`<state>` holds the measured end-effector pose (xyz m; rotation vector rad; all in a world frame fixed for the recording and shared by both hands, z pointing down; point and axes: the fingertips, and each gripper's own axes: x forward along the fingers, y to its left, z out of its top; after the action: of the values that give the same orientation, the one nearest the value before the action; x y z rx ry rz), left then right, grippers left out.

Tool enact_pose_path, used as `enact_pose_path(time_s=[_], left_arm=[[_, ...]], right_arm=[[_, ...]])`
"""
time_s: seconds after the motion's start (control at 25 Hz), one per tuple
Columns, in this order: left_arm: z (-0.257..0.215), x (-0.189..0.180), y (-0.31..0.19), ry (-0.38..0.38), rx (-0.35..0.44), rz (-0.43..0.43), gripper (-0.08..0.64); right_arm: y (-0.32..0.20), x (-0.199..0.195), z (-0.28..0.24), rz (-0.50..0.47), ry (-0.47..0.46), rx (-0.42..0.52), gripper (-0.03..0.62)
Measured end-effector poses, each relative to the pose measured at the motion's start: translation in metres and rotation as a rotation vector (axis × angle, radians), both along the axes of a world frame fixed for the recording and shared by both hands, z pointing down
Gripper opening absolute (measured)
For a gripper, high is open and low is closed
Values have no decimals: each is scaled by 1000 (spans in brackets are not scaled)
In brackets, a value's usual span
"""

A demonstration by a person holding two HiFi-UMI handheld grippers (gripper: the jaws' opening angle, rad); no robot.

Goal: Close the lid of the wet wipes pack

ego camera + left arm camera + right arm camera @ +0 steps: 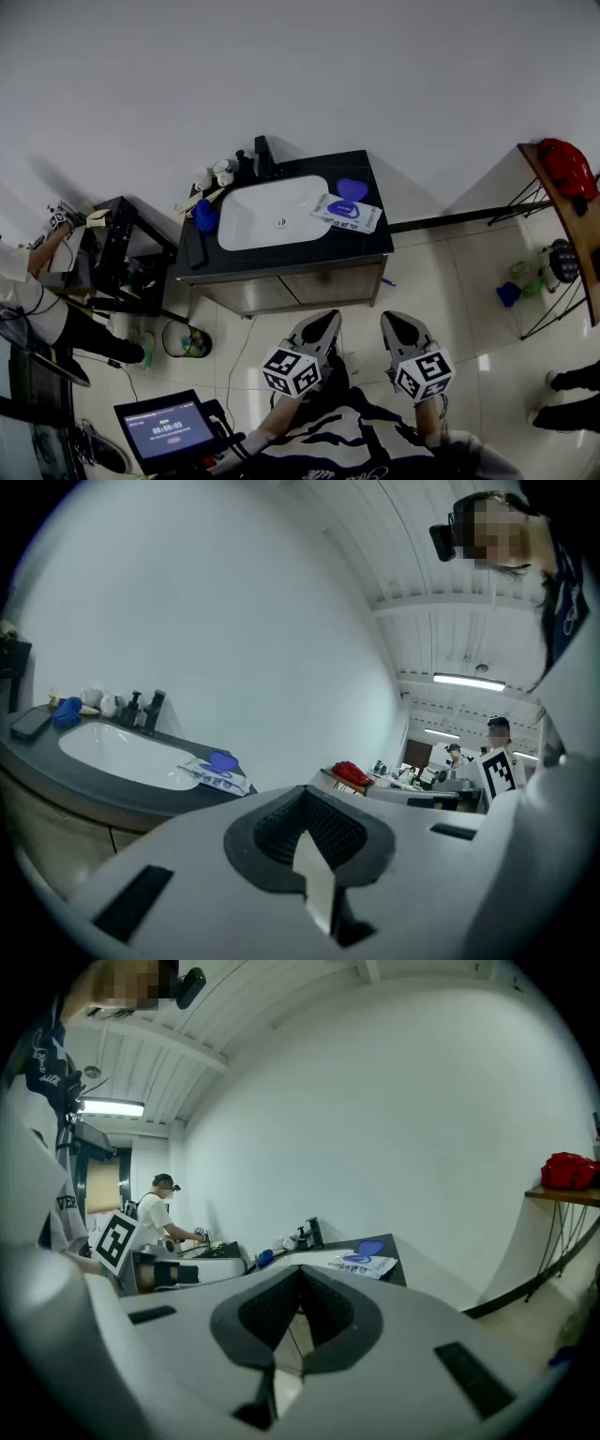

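Observation:
The wet wipes pack (347, 214) lies flat on the black countertop (309, 255), right of the white basin (272, 212). Its blue lid (352, 188) stands flipped open at the pack's far end. The pack is also small in the left gripper view (216, 776) and in the right gripper view (364, 1262). My left gripper (328, 319) and right gripper (394, 321) are held side by side over the floor, well short of the vanity. Both are shut with nothing between their jaws, as the left gripper (305, 791) and right gripper (300, 1269) show close up.
A faucet (261, 155), small bottles (217, 172) and a blue object (204, 217) sit at the basin's back left. A bin (187, 340) stands on the floor left of the vanity. A person (28, 291) works at a black cart (127, 253). A red bag (568, 167) lies on a shelf at right.

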<state>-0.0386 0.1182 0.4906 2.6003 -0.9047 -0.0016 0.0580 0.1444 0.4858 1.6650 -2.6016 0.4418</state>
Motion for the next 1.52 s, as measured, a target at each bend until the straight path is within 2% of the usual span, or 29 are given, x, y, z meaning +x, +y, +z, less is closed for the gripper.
enact_pose_path(time_s=[0.12, 0.28, 0.44, 0.76, 0.92, 1.08, 1.24, 1.52], left_arm=[[2, -9, -20, -1, -16, 23, -2], [-6, -20, -102, 21, -40, 34, 0], [1, -31, -157, 17, -47, 52, -2], [57, -31, -248, -82, -85, 71, -1], [74, -22, -274, -98, -129, 54, 0], [88, -8, -287, -142, -109, 57, 0], [124, 6, -304, -169, -192, 24, -2], [172, 30, -331, -216, -316, -40, -1]], right_arm=[[-21, -8, 0, 24, -12, -8, -2], [-100, -16, -7, 36, -21, -15, -2], [-148, -19, -6, 75, -27, -18, -2], [-217, -14, 27, 86, 0, -113, -2], [-242, -4, 29, 55, 24, -138, -2], [-272, 3, 31, -16, 36, -149, -2], [-311, 14, 51, -100, 57, -191, -2], [-361, 41, 107, -227, 169, -277, -2]])
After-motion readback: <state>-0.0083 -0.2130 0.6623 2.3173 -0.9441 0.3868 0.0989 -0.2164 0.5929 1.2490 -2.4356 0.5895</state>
